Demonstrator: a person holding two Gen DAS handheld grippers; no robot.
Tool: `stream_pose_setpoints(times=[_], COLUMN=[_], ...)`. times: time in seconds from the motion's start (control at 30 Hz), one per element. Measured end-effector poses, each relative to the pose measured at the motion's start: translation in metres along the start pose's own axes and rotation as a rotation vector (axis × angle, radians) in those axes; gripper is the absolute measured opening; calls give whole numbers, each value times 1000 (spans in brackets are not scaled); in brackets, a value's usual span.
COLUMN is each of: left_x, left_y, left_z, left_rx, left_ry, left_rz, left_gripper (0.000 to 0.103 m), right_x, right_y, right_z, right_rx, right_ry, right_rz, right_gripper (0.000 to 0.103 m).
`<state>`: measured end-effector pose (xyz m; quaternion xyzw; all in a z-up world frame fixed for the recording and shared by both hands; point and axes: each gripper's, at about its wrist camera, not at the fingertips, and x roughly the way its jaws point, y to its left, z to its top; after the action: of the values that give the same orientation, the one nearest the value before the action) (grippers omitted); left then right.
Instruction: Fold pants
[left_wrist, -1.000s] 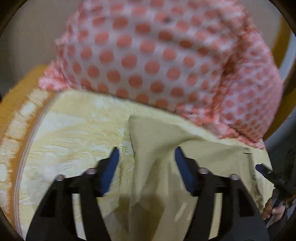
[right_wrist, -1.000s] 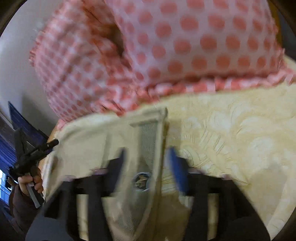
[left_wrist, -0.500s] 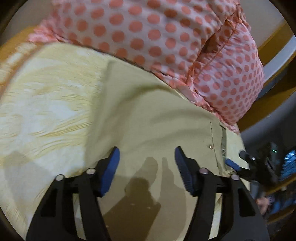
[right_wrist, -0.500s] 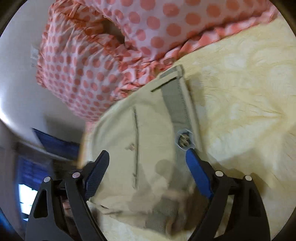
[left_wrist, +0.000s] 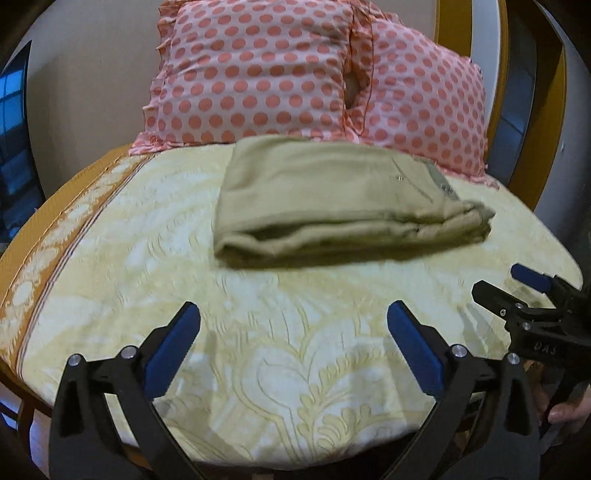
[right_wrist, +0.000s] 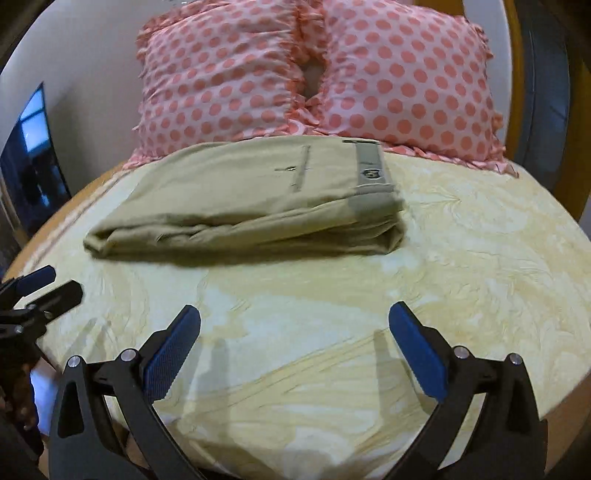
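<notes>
The khaki pants (left_wrist: 332, 199) lie folded in a flat stack on the yellow bedspread (left_wrist: 280, 332), just in front of the pillows; they also show in the right wrist view (right_wrist: 251, 199), waistband and button to the right. My left gripper (left_wrist: 293, 343) is open and empty, well back from the pants over bare bedspread. My right gripper (right_wrist: 294, 345) is open and empty too, equally far back. Each gripper shows at the edge of the other's view: the right one (left_wrist: 532, 295), the left one (right_wrist: 37, 291).
Two pink polka-dot pillows (left_wrist: 258, 74) (right_wrist: 406, 77) lean against the wall behind the pants. An orange border (left_wrist: 48, 221) runs along the bed's left edge. A dark screen (right_wrist: 33, 155) stands at the left. A yellow headboard frame (left_wrist: 550, 110) rises at the right.
Both grippers have let go of the pants and pulled back toward the foot of the bed. The pants now lie folded and still by the pillows.
</notes>
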<state>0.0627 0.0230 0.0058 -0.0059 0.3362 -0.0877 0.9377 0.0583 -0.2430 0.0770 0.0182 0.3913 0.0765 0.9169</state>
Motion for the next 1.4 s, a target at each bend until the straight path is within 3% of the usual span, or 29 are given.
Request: stream_pose_setpoints(times=[0.2, 0.53, 1.4], left_x=[9, 5, 6], left_y=[-11, -14, -15], left_z=[-7, -21, -20], left_rx=[47, 52, 52], left_ry=[20, -24, -23], left_rz=[28, 63, 63], left_gripper=[101, 101, 101], right_x=[4, 1, 2], right_y=[8, 5, 3], right_z=[-7, -15, -13], right_rx=[-30, -12, -13], right_ry=[8, -30, -28], right_rz=[-55, -38, -36], right_gripper=[102, 102, 102])
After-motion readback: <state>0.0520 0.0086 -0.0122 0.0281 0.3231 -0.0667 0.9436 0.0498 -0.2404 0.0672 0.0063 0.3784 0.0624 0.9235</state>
